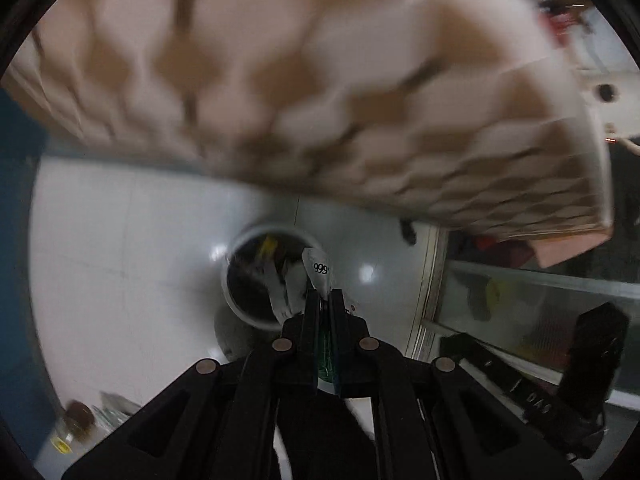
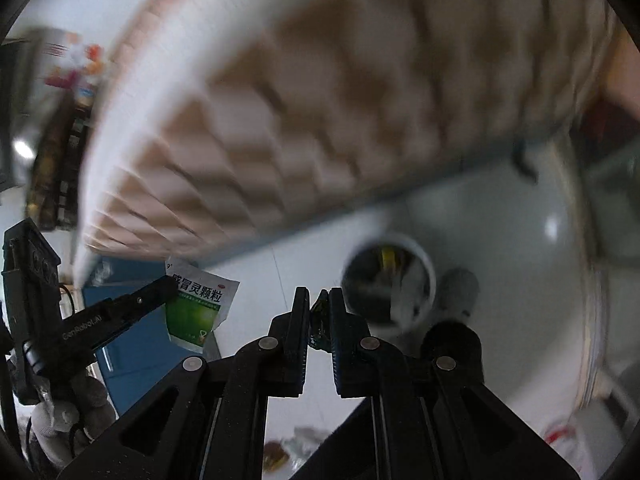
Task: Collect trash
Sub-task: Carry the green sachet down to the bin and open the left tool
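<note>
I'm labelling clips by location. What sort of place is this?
Probably a lived-in home room. A white trash bin stands on glossy pale floor tiles, beside a checkered tablecloth. The left claw holds a torn medicine sachet over the bin.

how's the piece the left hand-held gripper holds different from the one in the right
The left hand-held gripper pinches a green-and-white sachet, large and flat with printed text, sticking well past the fingers. The right hand-held gripper pinches a small dark scrap, barely showing between the fingers. Both are clamped above the floor near the white trash bin.
</note>
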Tool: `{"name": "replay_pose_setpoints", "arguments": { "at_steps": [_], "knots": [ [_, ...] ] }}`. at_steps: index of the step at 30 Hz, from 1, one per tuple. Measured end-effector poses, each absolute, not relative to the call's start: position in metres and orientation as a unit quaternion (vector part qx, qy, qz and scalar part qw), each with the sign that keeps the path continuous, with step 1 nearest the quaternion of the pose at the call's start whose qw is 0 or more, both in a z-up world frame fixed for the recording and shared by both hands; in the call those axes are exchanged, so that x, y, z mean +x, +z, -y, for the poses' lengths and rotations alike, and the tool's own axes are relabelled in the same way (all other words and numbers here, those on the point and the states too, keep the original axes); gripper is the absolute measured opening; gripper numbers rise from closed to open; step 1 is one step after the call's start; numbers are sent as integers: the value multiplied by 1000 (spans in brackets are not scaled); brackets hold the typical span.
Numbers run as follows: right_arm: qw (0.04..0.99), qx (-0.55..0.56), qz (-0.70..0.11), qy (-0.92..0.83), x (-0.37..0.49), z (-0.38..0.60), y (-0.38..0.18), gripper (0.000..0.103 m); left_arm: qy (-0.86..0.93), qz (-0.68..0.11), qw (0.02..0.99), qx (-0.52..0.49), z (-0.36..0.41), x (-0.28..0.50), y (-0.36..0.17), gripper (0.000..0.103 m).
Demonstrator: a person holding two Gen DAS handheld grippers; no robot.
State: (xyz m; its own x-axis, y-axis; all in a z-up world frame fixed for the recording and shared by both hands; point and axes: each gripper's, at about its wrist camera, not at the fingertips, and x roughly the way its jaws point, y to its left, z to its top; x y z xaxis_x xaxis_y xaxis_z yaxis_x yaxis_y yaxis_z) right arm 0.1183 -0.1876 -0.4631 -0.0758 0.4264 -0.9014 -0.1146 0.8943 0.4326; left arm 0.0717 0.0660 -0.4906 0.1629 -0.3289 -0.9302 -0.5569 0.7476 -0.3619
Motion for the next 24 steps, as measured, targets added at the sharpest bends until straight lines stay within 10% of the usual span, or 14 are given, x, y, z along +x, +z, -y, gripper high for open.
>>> {"name": "replay_pose_setpoints", "arguments": {
  "at_steps": [9,17,20,24],
  "knots": [
    [617,111,-762,165,103,189,-718,10,93,-707,606,-353,-51,76,-757,3],
    [590,71,-784,179,95,173,-849,11,89,-741,592,-305,-36,71,-822,20],
    [582,38,-793,177,89,165,-861,24,100,-736,611,-275,-43,66,-810,72],
    [594,0,-786,171,80,159,-855,68,128,-726,634,-234,-57,56,-787,92]
  ]
}}
